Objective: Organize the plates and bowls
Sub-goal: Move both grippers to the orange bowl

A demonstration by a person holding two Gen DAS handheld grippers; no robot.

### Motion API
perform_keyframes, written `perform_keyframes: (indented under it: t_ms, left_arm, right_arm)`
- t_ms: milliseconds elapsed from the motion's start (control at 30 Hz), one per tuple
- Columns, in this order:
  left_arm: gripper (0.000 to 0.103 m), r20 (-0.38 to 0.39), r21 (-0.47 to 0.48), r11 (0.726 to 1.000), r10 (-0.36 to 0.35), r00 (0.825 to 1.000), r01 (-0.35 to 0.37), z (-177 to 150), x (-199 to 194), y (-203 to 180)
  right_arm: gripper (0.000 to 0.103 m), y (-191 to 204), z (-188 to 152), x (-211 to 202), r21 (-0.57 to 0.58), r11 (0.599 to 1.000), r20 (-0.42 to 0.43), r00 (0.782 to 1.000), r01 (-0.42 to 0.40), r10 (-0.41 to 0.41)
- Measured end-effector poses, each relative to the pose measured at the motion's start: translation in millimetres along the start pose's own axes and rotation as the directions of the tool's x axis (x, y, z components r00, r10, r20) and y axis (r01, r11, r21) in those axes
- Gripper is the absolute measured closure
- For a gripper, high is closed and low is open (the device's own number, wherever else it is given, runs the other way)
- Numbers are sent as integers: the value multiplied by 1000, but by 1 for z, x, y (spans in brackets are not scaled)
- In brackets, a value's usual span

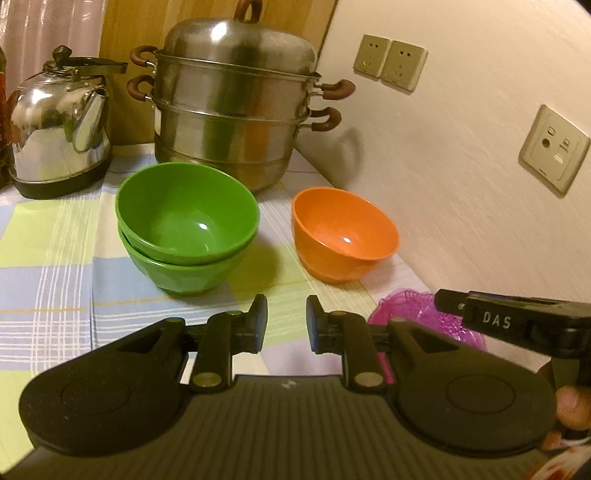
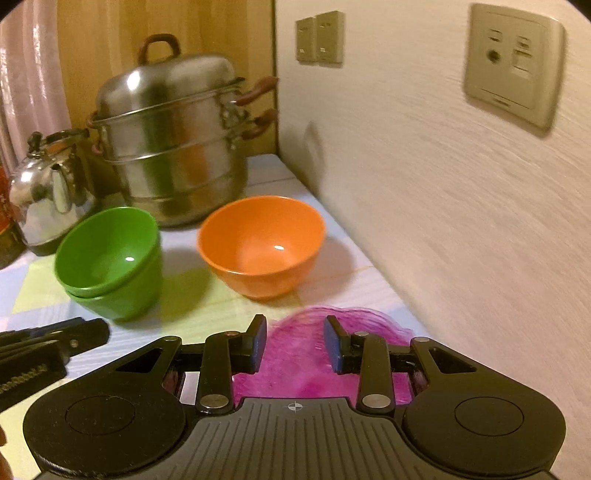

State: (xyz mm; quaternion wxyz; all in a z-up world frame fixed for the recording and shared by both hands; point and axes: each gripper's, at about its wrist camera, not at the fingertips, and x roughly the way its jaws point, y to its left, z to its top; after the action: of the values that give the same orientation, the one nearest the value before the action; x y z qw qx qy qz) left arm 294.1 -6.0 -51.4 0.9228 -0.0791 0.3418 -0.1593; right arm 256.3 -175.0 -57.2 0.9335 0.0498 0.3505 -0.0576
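Left wrist view shows the left gripper [image 1: 286,321] with its jaws a little apart and nothing between them, its fingers [image 1: 258,317] hanging over the checked tablecloth [image 1: 55,258]; just ahead of the fingertips sit two green bowls [image 1: 186,225] nested one in the other, upright, glossy inside, the lower one faceted on its outer wall; ahead and to the right of the fingers stands a single orange bowl [image 1: 343,236], upright and apart from the green pair; just right of the right finger lies a pink translucent plate [image 1: 406,310] with a patterned, wavy rim, partly hidden by the right gripper [image 2: 294,341]; that gripper, in its own view, stands part open over the plate and grips nothing; whether its pads touch the plate I cannot tell. Beyond the bowls a stacked steel steamer pot [image 1: 236,107] with brown handles stands against a wooden panel [image 1: 122,29], a shiny kettle [image 1: 59,122] to its left; the cloth is pale squares of green, blue and white; the cream wall [image 1: 461,155] runs along the right side and carries wall sockets [image 1: 389,62].
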Motion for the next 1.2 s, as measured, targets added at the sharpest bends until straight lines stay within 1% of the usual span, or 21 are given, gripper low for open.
perform_keyframes:
  t_ms: [167,400,533,700,767,967,1100,1200]
  left_arm:
    - [82,-2,14,1000,-15,1000,15,-2,1,-9]
    - [81,-19,20,1000,-11,1000,11,-4,9,-11]
    - [78,-22,18,1000,-10,1000,10,-3,13,-11]
    - [77,-23,14,1000,-6,1000,6,0,17,-13]
    - [77,-23,2,1000,-5,1000,5,3,19,-12]
    - [77,-19,-45,999,-11,1000,10,21,33,-15]
    - [77,-20,-31,1000,-7,1000,7,32,46,-22]
    - [77,-19,-29,1000,7,1000,-8,38,58,-24]
  right_arm:
    - [68,-18,-2,0,27,999,-4,1000,25,-25]
    - [67,-19,0,1,32,999,-4,1000,2,-2]
    - [66,-21,2,4,38,999,-6,1000,4,-3]
    - [65,-31,7,9,75,997,-10,1000,1,-1]
    - [65,-35,11,12,94,996,-9,1000,0,1]
    - [65,-37,25,20,102,995,5,1000,-15,14]
    - [65,-36,29,28,87,995,4,999,-41,41]
    - [65,-39,32,33,102,993,4,998,-57,57]
